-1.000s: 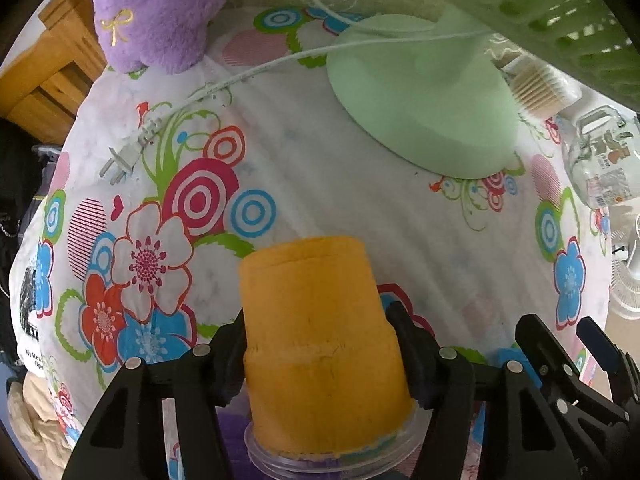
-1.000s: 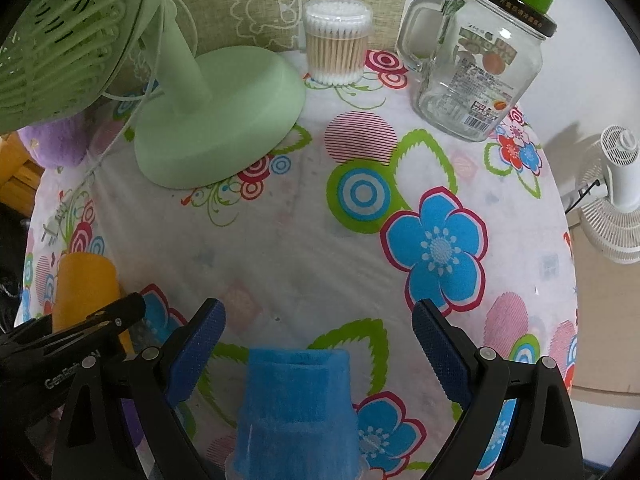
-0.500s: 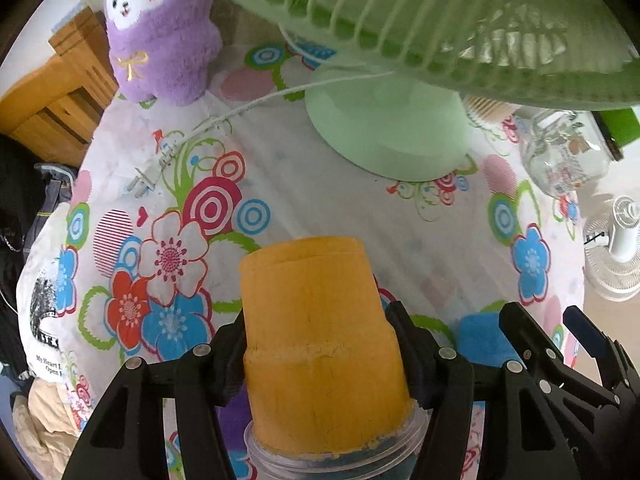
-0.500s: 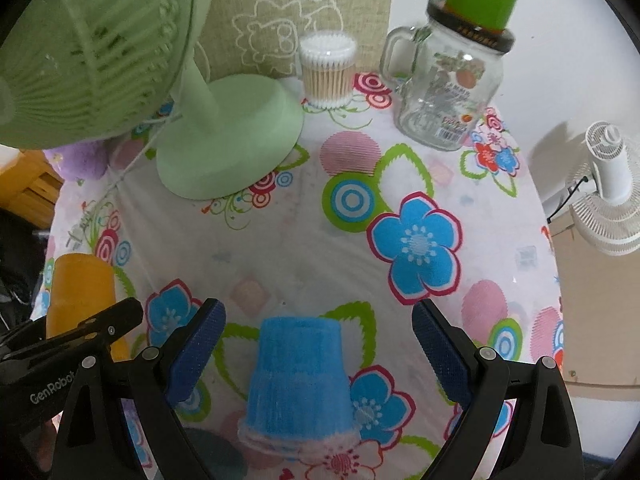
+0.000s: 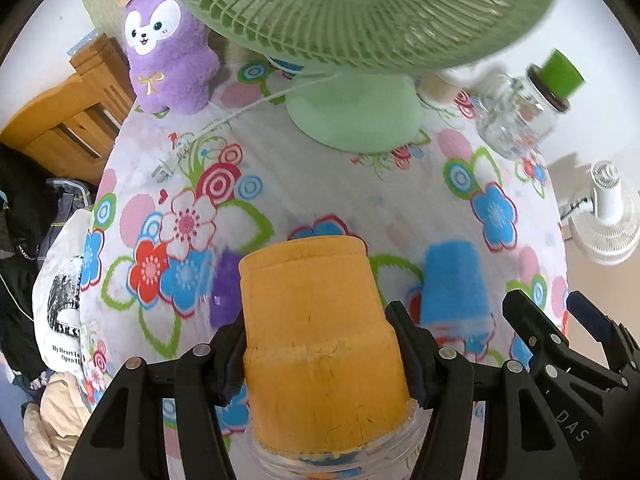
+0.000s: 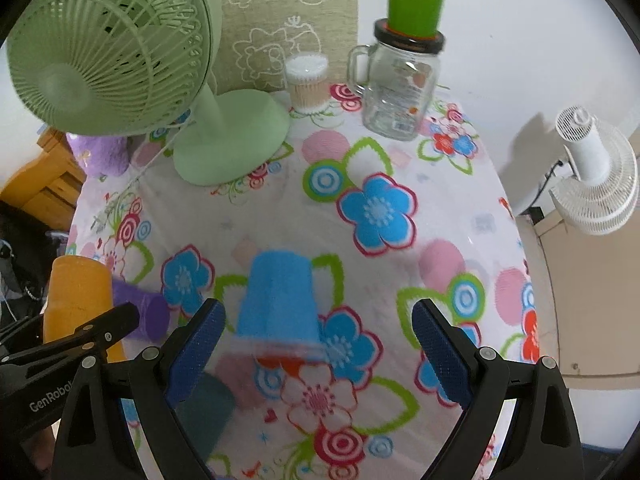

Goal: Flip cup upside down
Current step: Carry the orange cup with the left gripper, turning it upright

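My left gripper (image 5: 316, 348) is shut on an orange cup (image 5: 320, 344), held upside down with its clear rim toward the camera, above the flowered tablecloth (image 5: 360, 192). The same cup shows at the left of the right wrist view (image 6: 76, 296). A blue cup (image 6: 280, 300) stands upside down on the cloth, also visible in the left wrist view (image 5: 454, 284). My right gripper (image 6: 318, 344) is open and empty, raised behind the blue cup. A purple cup (image 6: 140, 312) lies beside the orange one, and a dark teal cup (image 6: 204, 404) sits near the front.
A green desk fan (image 6: 120, 52) stands at the back left on its base (image 6: 232, 140). A glass jar (image 6: 400, 84) with a green cup on its lid, a cotton swab box (image 6: 308, 80) and a purple plush toy (image 5: 168, 44) are at the back.
Both grippers have risen and pulled back from the table. The right gripper has drawn away from the blue cup, which stays upside down on the cloth. The left still holds the orange cup.
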Action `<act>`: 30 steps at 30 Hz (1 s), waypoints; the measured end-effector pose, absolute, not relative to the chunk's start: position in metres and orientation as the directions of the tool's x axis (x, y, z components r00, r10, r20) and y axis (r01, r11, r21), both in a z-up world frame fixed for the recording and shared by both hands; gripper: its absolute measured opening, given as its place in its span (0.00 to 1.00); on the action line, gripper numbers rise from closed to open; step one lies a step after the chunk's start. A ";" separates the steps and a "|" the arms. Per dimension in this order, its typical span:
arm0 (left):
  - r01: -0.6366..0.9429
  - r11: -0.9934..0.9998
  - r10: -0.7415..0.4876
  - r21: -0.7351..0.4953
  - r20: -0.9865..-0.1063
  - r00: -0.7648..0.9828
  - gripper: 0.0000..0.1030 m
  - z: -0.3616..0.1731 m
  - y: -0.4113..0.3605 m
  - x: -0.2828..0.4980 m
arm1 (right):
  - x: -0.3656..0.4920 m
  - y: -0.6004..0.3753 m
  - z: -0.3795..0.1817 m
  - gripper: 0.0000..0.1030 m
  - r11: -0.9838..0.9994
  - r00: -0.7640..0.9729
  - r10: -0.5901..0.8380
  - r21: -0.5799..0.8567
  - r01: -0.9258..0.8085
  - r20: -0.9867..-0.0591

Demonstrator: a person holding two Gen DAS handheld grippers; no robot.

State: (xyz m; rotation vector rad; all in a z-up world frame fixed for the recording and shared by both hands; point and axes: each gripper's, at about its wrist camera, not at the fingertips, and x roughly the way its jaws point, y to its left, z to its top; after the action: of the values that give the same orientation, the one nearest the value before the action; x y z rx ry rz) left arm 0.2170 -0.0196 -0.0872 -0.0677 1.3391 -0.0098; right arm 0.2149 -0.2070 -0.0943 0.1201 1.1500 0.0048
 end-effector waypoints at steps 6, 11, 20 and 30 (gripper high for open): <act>-0.003 0.999 -0.047 -0.050 -0.969 0.244 0.63 -0.083 -0.033 0.185 | 0.183 -0.219 -0.097 0.93 0.995 0.397 0.066 0.088 0.038 -0.916; 0.015 0.998 -0.058 -0.057 -0.972 0.227 0.63 -0.088 -0.044 0.160 | 0.158 -0.226 -0.101 0.93 0.996 0.377 0.075 0.084 0.007 -0.923; 0.033 0.997 -0.073 -0.068 -0.982 0.177 0.63 -0.110 -0.061 0.118 | 0.125 -0.235 -0.114 0.93 0.993 0.342 0.112 0.094 -0.068 -0.933; 0.078 0.996 -0.054 -0.041 -0.984 0.168 0.63 -0.130 -0.082 0.087 | 0.100 -0.246 -0.133 0.93 0.986 0.295 0.126 0.088 -0.140 -0.947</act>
State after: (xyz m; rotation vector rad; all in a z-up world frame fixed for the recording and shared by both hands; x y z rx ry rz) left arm 0.0869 -0.0823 -0.1303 0.0201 1.3989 -0.0935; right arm 0.1002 -0.2463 -0.1333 -0.0123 1.2595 0.1769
